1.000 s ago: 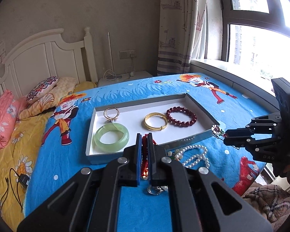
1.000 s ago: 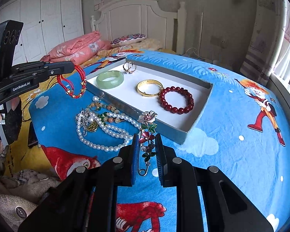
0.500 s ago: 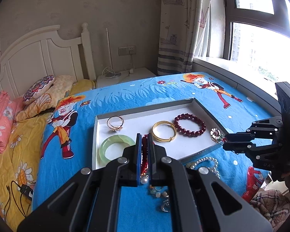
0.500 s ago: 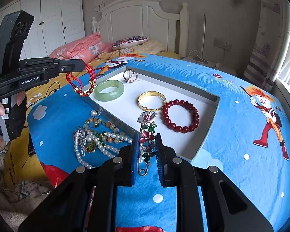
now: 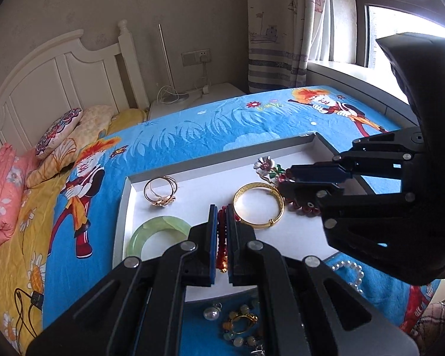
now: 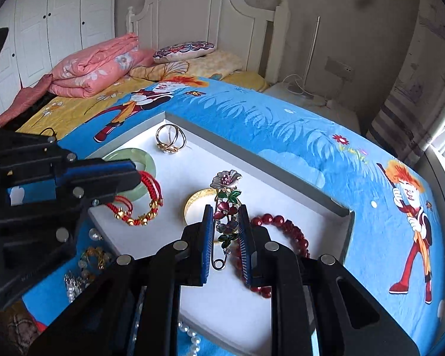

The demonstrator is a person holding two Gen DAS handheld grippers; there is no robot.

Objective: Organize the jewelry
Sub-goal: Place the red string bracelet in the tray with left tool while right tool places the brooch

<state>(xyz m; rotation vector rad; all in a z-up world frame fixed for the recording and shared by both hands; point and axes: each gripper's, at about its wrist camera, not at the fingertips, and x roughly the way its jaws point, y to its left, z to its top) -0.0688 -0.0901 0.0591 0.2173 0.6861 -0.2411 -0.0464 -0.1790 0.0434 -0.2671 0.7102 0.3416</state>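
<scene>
A white tray [image 5: 222, 160] with a grey rim lies on the blue bedspread. It holds a gold ring [image 5: 160, 191], a green jade bangle [image 5: 151, 231], a gold bangle [image 5: 258, 204] and a dark red bead bracelet [image 6: 284, 225]. My left gripper [image 5: 221, 207] is shut on a red cord bracelet [image 6: 139, 212] with gold beads, which dangles over the tray's near left part beside the jade bangle [image 6: 145, 160]. My right gripper [image 6: 226, 207] is shut on a flower brooch [image 6: 227, 184], held above the gold bangle [image 6: 195, 200]. The two grippers are close together.
A pearl necklace [image 5: 348, 267] and a heap of loose beaded pieces [image 5: 240, 323] lie on the bedspread in front of the tray. Pillows [image 6: 184, 50] and a folded pink quilt [image 6: 95, 65] sit by the white headboard. A window is on the right.
Both grippers have moved forward from the bedspread to above the tray, carrying the red cord bracelet and the brooch. They now stand much closer to each other.
</scene>
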